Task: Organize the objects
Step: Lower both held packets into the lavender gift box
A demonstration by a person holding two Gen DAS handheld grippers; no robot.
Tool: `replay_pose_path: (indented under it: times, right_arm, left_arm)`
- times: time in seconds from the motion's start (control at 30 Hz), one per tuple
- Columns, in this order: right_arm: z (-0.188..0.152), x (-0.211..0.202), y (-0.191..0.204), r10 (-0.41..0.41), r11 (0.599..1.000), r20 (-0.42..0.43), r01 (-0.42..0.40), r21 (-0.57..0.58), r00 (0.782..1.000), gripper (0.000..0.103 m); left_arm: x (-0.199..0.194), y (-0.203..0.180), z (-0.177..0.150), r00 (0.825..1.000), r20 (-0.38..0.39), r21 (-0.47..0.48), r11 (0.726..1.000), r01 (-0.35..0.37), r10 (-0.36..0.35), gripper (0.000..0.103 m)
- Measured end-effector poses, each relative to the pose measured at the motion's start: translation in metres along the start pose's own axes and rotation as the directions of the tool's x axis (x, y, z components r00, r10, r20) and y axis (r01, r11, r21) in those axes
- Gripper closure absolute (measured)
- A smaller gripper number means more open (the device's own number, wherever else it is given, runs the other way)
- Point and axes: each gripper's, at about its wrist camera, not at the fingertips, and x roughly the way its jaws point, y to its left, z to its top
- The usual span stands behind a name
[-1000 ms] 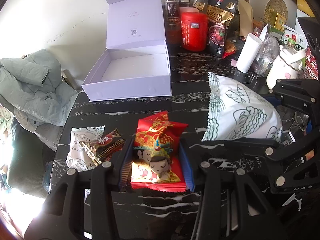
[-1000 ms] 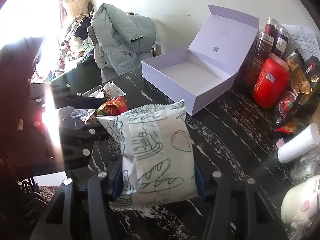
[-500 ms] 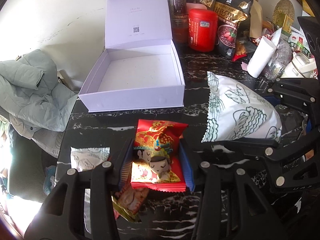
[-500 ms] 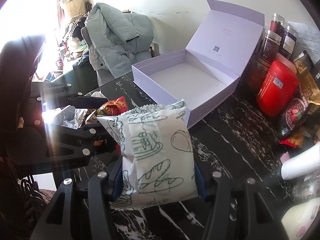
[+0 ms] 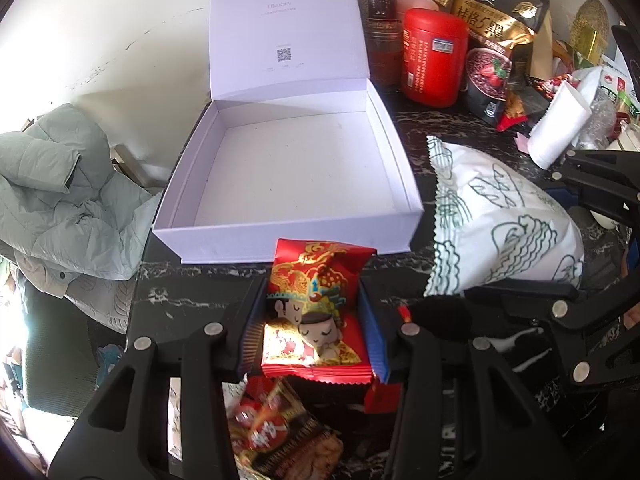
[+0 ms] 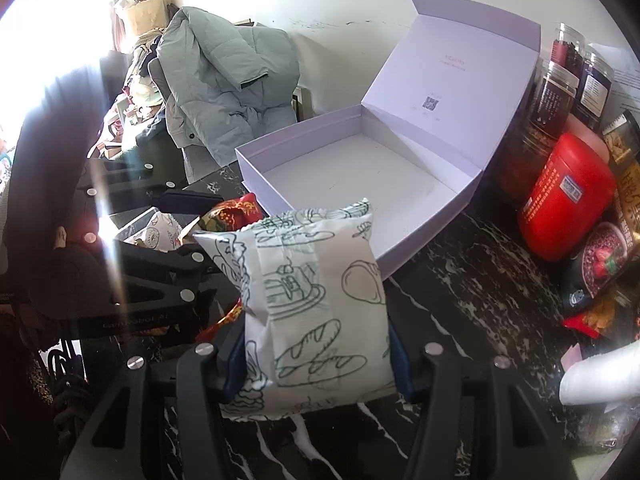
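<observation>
Left gripper (image 5: 312, 320) was clamped on a red snack packet (image 5: 316, 312) printed with two cartoon faces, jaws pressed on both long edges, packet clear of the desk (image 5: 192, 292). Right gripper (image 6: 316, 352) was pinching a white pastry bag (image 6: 312, 288) with green line drawings of bread, jaws on its lower half, top half standing free above them.

Outward from the left gripper: the open lilac gift box (image 5: 288, 240) sat just ahead, its front wall right past the packet's top edge, lid standing up at the back, inside bare. Below that gripper lay a dark wrapped candy packet (image 5: 280, 436) on the desk, not yet picked. From the right gripper the box was ahead and slightly right, near corner just behind the bag. Beyond and right of the box: a red canister (image 6: 564, 200), dark jars (image 6: 556, 92), a black cereal pouch (image 5: 500, 40) and a white roll (image 5: 556, 124). A grey puffer jacket (image 6: 228, 84) hung over a chair past the desk's left side.

Step in hand, as I read it: carry phase, both items gripped and near the box, neither over the opening. Next move probably needs each gripper to lift its item over the front wall, stay apart from the other, lower and release. The puffy bag takes more floor space, so place them side by side.
</observation>
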Motion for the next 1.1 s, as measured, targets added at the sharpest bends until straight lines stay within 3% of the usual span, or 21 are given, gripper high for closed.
replay_pose_path:
  times: [0.5, 0.9, 1.1]
  right_arm:
    - [0.039, 0.029, -0.02, 0.018, 0.999, 0.034, -0.017, -0.034, 0.999, 0.045]
    - [0.07, 0.045, -0.034, 0.026, 0.998, 0.061, -0.023, -0.054, 0.998, 0.045]
    - [0.084, 0.051, -0.043, 0.019, 0.999, 0.065, -0.016, -0.048, 0.998, 0.045]
  left_arm:
    - [0.029, 0.019, 0.032, 1.0, -0.027, 0.03, 0.999, -0.011, 0.012, 0.06]
    - [0.045, 0.033, 0.061, 0.998, 0.011, 0.043, 0.997, -0.062, 0.062, 0.06]
    - [0.057, 0.035, 0.075, 0.998, 0.017, 0.031, 0.998, -0.054, 0.054, 0.06]
